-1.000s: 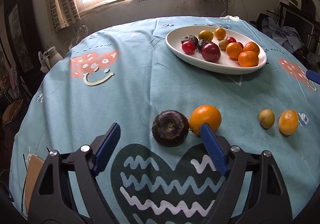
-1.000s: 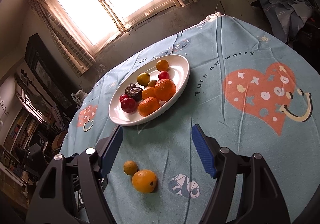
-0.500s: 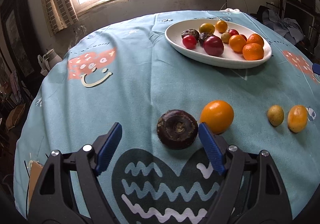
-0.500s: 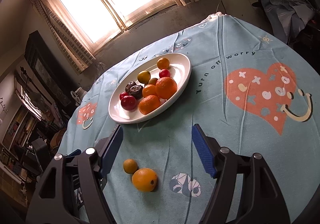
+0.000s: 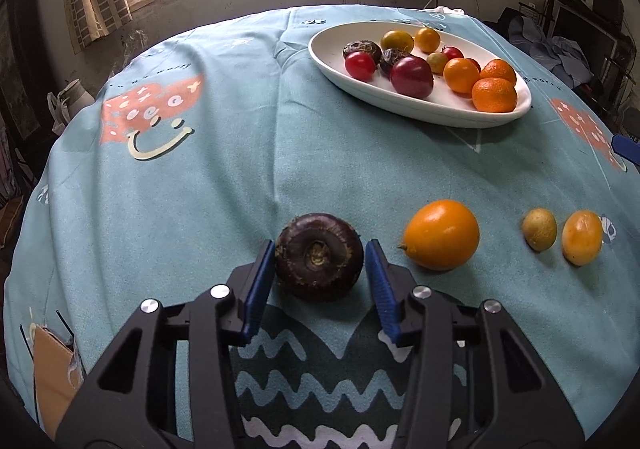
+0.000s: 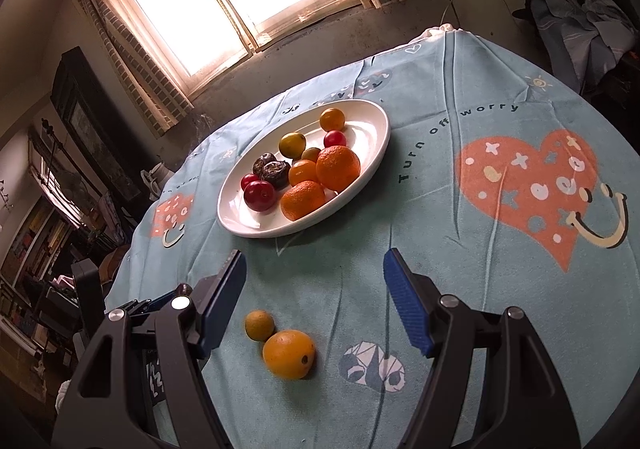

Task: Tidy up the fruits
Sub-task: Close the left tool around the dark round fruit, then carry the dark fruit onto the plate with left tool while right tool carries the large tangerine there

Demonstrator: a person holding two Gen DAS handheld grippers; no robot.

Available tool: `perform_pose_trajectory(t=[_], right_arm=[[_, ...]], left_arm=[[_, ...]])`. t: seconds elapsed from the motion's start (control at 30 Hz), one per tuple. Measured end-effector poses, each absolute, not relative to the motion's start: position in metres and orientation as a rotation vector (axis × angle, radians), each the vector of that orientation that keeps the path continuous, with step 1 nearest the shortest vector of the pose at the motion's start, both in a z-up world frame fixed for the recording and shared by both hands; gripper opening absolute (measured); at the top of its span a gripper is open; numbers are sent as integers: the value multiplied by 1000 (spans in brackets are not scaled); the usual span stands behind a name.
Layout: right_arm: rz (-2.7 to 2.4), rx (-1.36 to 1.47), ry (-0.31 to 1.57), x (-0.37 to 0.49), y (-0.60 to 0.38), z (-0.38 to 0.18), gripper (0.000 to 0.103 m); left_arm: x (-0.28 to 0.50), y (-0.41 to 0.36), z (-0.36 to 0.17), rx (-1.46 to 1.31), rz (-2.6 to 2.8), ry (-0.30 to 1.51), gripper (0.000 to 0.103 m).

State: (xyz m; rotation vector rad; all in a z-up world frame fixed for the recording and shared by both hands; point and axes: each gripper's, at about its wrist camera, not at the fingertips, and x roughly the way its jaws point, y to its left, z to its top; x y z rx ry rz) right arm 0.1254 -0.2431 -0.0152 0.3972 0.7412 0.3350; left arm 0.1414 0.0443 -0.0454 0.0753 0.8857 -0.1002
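Worktop (image 5: 248, 153): a round surface, covered by a light blue cloth printed with hearts and smiling faces; the words "Turn off worry" can be read in the right wrist view.
White dish (image 5: 400, 105): an oval dish, set on the far part of the worktop; it is filled with oranges, red fruits, dark wrinkled fruits and small yellow ones.
Left gripper (image 5: 320, 255): its jaws are being closed around the dark round fruit; the blue pads are seen at the fruit's two sides, the left one at its skin, a thin gap being left at the right one.
Right gripper (image 6: 314, 273): held open above the cloth, nothing being found between its jaws.
Dark round fruit (image 5: 318, 255): rested on the cloth at the near edge, between the left gripper's pads, stem scar turned toward the camera.
Large orange fruit (image 5: 440, 239): laid just beside the dark round fruit, to its right, apart from it.
Oval orange fruit (image 6: 289, 353): laid further right on the cloth, below the right gripper.
Small yellow-green fruit (image 6: 259, 324): placed against the oval orange fruit.
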Motion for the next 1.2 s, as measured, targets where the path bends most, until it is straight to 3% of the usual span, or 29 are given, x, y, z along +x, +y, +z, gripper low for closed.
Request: perform_pose_trajectory(t=[0.4, 0.63, 0.8, 0.93, 1.2], right_arm=[[402, 136, 852, 95, -192, -42, 71], [418, 15, 898, 96, -167, -59, 51], [408, 8, 896, 100, -165, -62, 50], [405, 33, 893, 104, -169, -62, 38], [423, 91, 841, 100, -180, -50, 37]], left_arm=[[144, 43, -46, 70, -95, 886, 44], [144, 43, -46, 74, -94, 886, 44], [144, 43, -46, 75, -93, 887, 44], [144, 43, -47, 70, -95, 886, 44], [135, 49, -35, 46, -67, 820, 44]])
